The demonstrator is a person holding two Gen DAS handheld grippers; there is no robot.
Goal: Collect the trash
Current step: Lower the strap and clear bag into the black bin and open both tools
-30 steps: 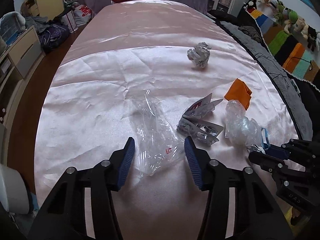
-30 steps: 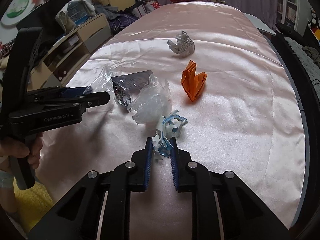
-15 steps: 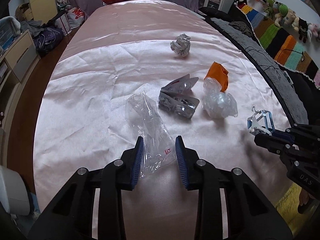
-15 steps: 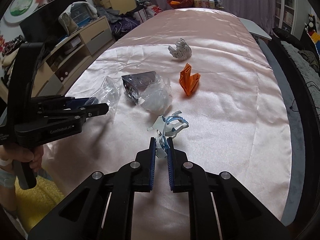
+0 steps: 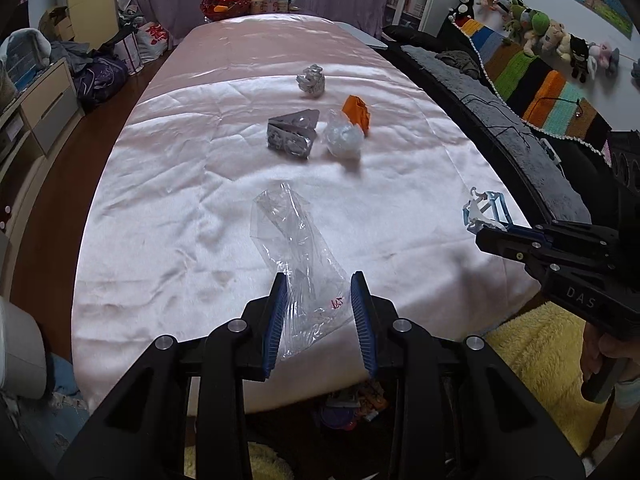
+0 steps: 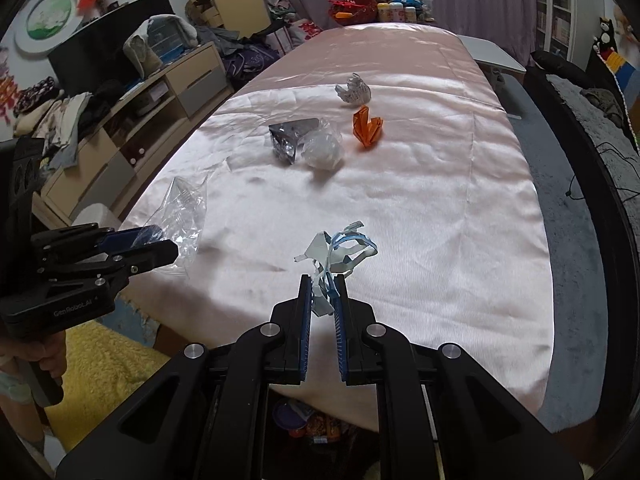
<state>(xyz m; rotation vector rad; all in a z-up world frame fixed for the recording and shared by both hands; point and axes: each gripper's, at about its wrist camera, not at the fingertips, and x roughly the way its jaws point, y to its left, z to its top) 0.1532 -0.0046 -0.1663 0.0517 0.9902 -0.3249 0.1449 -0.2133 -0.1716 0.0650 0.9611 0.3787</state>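
My left gripper [image 5: 319, 286] is shut on a clear plastic bag [image 5: 298, 256], held over the near edge of the pink cloth; it also shows in the right wrist view [image 6: 186, 212]. My right gripper [image 6: 322, 285] is shut on a blue-and-white torn wrapper [image 6: 340, 250], lifted above the cloth; the wrapper also shows in the left wrist view [image 5: 486, 210]. Farther on the cloth lie a silver foil pack [image 5: 292, 134], a crumpled clear plastic wad [image 5: 343, 140], an orange folded paper [image 5: 357, 113] and a crumpled white paper ball [image 5: 311, 80].
The table is covered by a pink satin cloth [image 5: 224, 184]. Below its near edge a bin with coloured trash [image 5: 352, 404] shows on the floor, beside a yellow rug [image 5: 536, 360]. A dark sofa [image 5: 520, 140] runs along the right, a sideboard [image 6: 132, 120] along the left.
Both grippers pulled back toward the near table edge and rose, carrying the bag and the wrapper. The left jaws closed on the bag from wide open.
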